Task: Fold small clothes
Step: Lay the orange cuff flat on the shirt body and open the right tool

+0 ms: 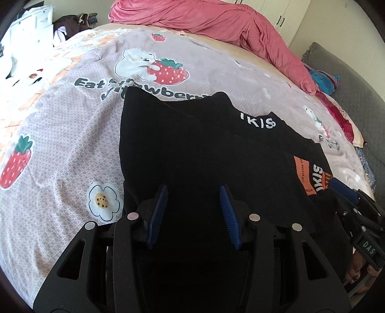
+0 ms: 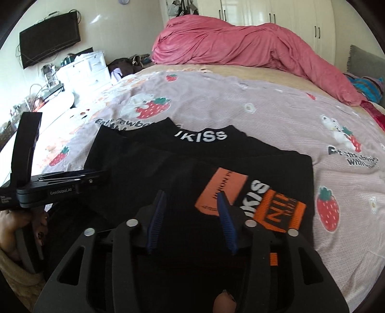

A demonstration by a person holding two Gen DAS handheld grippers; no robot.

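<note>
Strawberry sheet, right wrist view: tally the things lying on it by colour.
Black: 1, the black garment with orange patches, folded near the hand-held grippers.
Pink: 1, the pink blanket bunched at the far edge.
Striped blue and purple: 1, the striped cloth beside the blanket.
Total: 3

home bedroom | bed with strawberry-print sheet (image 2: 240,101) filling centre | pink duvet (image 2: 240,45) bunched at top | white wardrobe doors (image 2: 300,21) upper right | wall TV (image 2: 49,36) upper left | cluttered white drawers (image 2: 84,69) left
</note>
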